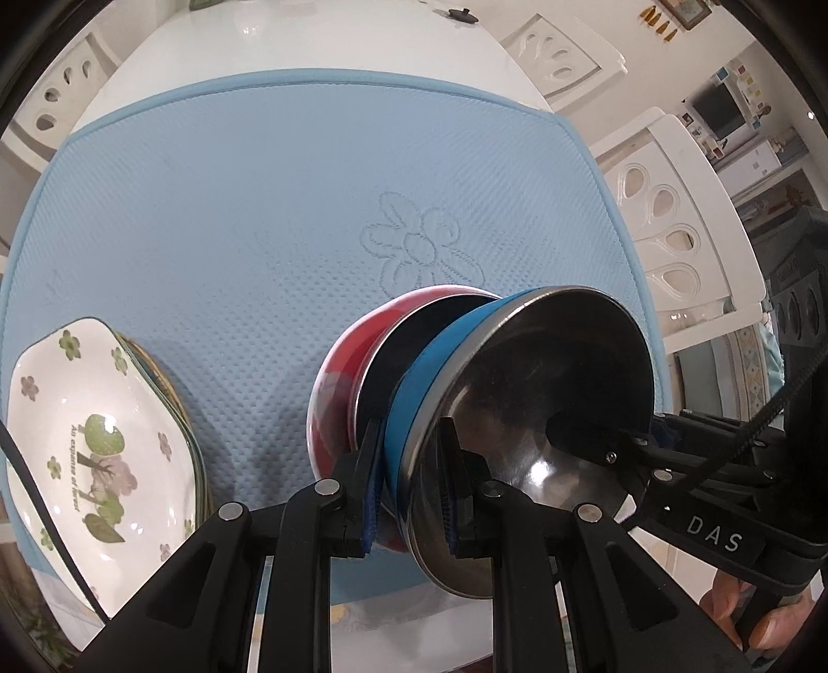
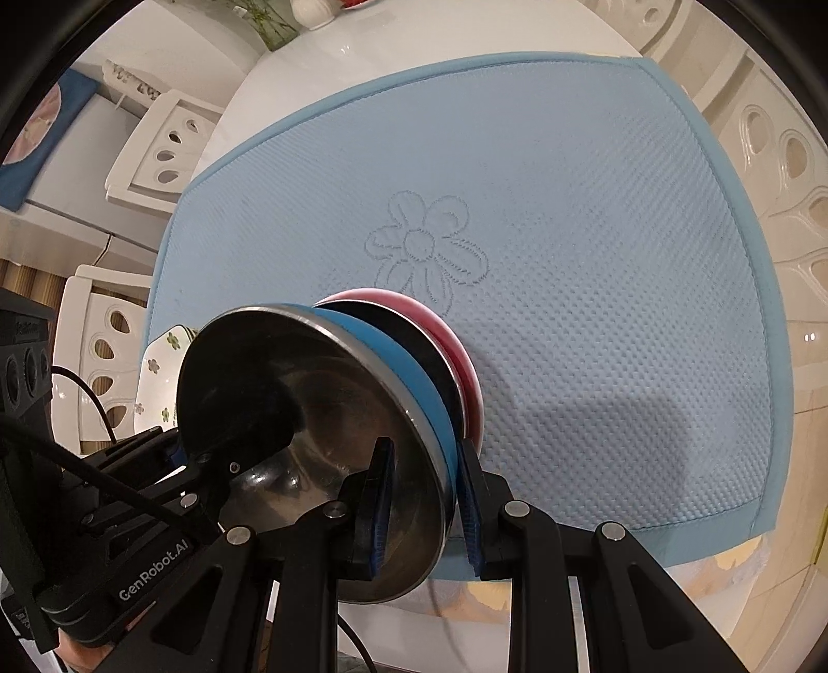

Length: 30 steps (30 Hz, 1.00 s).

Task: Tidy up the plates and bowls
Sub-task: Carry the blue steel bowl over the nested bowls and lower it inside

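Observation:
Several bowls sit nested in a stack over the blue mat (image 1: 248, 207). The top one is a blue bowl (image 1: 414, 372) with a shiny steel inside (image 1: 543, 362), above a black bowl (image 1: 409, 341) and a red bowl (image 1: 341, 383). My left gripper (image 1: 414, 497) is shut on the blue bowl's near rim, one pad inside and one outside. My right gripper (image 2: 427, 507) is shut on the opposite rim of the blue bowl (image 2: 409, 383). Each gripper shows in the other's view, the right gripper (image 1: 616, 445) and the left gripper (image 2: 207, 458). Whether the stack touches the mat I cannot tell.
A stack of white plates (image 1: 98, 435) with green flower prints lies on the mat's left part, also seen as white plates (image 2: 165, 357). The mat (image 2: 595, 269) covers a white table (image 1: 321, 41). White chairs (image 1: 667, 217) stand around it.

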Tool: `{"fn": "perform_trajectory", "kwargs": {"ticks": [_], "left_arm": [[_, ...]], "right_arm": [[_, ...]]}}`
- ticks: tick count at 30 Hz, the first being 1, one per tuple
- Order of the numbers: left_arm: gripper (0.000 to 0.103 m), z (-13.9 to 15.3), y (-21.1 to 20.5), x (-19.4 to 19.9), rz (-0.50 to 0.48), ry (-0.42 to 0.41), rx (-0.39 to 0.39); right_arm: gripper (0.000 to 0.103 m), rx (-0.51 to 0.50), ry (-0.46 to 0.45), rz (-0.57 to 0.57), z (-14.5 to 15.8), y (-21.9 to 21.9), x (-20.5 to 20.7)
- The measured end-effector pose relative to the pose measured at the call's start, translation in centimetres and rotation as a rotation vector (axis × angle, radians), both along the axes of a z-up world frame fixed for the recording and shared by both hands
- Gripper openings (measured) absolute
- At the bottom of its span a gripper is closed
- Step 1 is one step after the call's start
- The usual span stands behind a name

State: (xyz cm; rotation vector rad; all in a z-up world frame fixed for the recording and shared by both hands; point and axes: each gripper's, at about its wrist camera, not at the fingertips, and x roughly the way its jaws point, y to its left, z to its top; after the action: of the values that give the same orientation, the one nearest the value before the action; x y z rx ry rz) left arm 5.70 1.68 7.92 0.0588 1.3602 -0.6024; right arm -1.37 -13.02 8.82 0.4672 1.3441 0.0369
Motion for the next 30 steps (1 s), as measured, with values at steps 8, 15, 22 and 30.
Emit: {"fn": "perform_trajectory", "kwargs": {"ticks": [8, 15, 22, 30], "left_arm": [[0.023, 0.8, 0.5, -0.1, 0.016, -0.018, 0.003], [0.025, 2.6, 3.2, 0.0, 0.071, -0.079, -0.018], [0.026, 1.4, 4.1, -0.2, 0.095, -0.053, -0.021], [0.026, 3.0, 5.1, -0.6, 0.114, -0.095, -0.052]], "right_arm": [[0.023, 0.025, 0.012, -0.028, -0.7, -0.7, -0.3], [0.023, 0.009, -0.008, -0.018, 0.0, -0.8, -1.0], [0.023, 0.008, -0.002, -0.008, -0.1, -0.2, -1.2], [0.023, -0.013, -0.025, -0.009, 1.3, 0.6, -1.6]]}}
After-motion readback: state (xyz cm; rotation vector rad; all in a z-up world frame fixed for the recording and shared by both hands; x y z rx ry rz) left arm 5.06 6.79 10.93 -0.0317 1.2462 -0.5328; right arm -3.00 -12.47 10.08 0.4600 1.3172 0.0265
